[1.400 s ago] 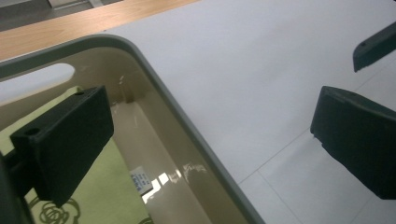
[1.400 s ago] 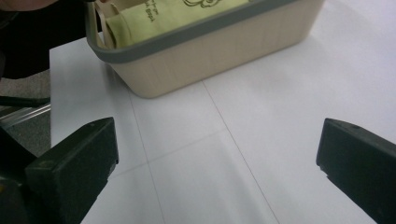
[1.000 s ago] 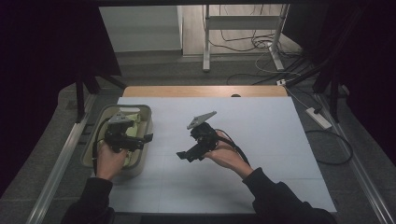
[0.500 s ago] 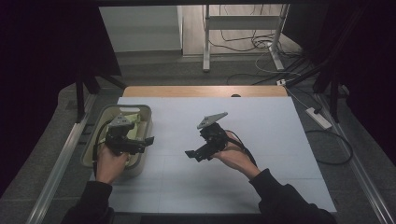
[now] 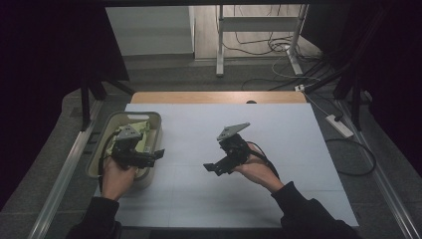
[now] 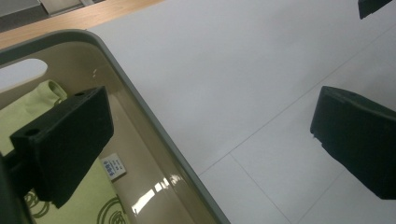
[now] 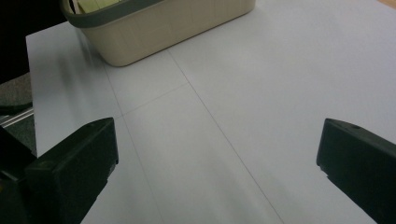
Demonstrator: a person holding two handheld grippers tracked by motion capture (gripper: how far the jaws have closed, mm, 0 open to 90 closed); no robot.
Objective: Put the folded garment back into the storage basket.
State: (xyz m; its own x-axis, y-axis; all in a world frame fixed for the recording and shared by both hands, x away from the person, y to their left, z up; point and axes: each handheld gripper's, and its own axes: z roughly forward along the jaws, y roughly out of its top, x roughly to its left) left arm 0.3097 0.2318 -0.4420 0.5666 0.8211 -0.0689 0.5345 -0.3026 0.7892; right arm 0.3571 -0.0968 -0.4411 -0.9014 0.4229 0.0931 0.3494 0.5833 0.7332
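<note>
A beige basket with a grey rim stands at the table's left edge, and a yellow-green cloth lies inside it. My left gripper hovers over the basket's near right corner, pointing right. In the left gripper view it is open: one jaw is above the cloth, the other above the white table, with the rim between them. My right gripper hangs over the middle of the table, pointing left toward the basket. In its own view it is open and empty, with the basket ahead.
The white table top has a wooden strip along its far edge. A small label is stuck on the basket's inner wall. Cables and a power strip lie on the floor at the right. A metal rail runs beside the basket.
My right gripper has drifted to the right, away from the basket, still open. The left gripper has stayed over the basket with barely any shift.
</note>
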